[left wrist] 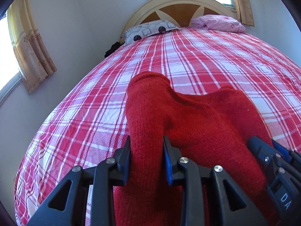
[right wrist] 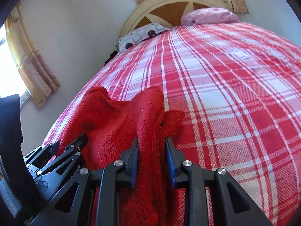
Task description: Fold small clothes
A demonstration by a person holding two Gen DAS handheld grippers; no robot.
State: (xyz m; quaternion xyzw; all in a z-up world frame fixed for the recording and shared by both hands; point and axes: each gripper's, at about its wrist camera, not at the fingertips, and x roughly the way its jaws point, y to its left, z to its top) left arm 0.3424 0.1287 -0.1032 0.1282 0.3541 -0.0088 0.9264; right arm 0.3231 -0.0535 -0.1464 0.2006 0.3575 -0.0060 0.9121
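A red knitted garment is held above the near part of the plaid bed. My left gripper is shut on a bunched fold of it, which stands up between the fingers. My right gripper is shut on another bunched edge of the same red knitted garment. The two grippers are close side by side: the right one shows at the right edge of the left wrist view, and the left one shows at the lower left of the right wrist view. The garment's lower part is hidden below the grippers.
The red and white plaid bed stretches ahead to a curved headboard. A patterned pillow and a pink pillow lie at its head. A wall with a curtained window is on the left.
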